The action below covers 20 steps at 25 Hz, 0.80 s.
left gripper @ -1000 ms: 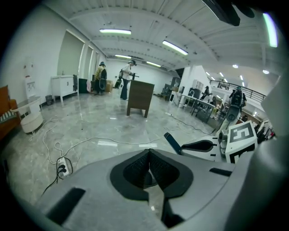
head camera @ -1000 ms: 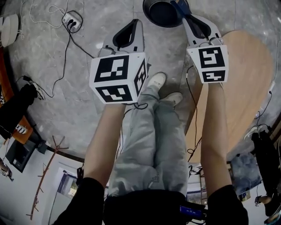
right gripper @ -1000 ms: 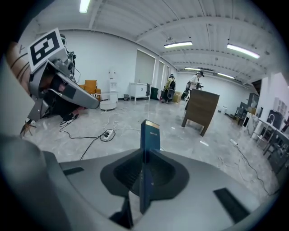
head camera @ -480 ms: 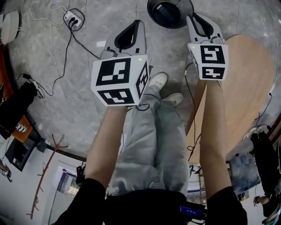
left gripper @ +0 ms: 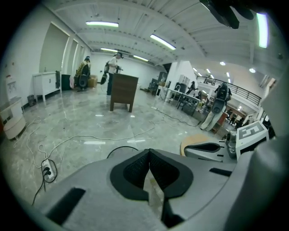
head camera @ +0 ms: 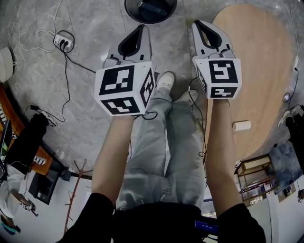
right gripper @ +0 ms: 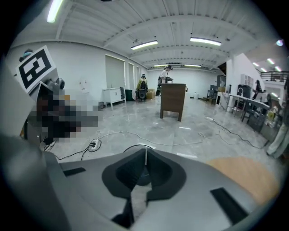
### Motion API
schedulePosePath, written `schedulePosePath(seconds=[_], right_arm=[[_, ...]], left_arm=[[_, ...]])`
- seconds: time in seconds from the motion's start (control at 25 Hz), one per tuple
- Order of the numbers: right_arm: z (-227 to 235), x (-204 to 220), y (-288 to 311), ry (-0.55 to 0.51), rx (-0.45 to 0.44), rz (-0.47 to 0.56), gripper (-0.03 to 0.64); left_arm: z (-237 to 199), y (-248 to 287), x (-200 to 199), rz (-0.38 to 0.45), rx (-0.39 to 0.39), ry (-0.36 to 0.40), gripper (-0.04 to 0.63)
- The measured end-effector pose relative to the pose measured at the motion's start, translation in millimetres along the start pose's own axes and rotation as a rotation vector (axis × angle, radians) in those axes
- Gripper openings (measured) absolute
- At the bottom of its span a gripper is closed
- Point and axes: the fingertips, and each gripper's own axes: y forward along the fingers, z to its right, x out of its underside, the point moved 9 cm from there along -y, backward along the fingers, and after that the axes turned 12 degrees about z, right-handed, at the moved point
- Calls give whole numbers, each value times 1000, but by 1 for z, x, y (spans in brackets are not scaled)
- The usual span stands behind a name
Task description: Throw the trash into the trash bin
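Bin (head camera: 135, 17) lies just beyond closed fingers (head camera: 147, 42) of left gripper (head camera: 141, 27).

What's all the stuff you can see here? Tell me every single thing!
trash bin: one, black, on the floor ahead of the grippers, something blue inside
table: one, light wood, at the person's right
roll: one, white, lying on the table near its edge
power strip: one, white, on the grey floor at the left, cables plugged in
cabinet: one, dark brown, standing far across the hall
shoes: two, white, on the floor between the grippers
left gripper: one, grey, jaws shut, nothing between them
right gripper: one, grey, jaws have just been closing and are now shut, nothing between them
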Motion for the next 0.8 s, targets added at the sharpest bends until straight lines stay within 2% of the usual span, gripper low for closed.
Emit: schedulePosePath(seconds=[0.24, 0.44, 0.8], right_arm=[[28, 17, -66, 103, 150, -14, 11], [54, 32, -143, 178, 324, 4, 11], [69, 89, -292, 302, 599, -28, 11]], left_arm=[[60, 14, 4, -39, 125, 71, 6], [133, 20, 8, -70, 272, 152, 6], [271, 3, 52, -154, 493, 248, 6]])
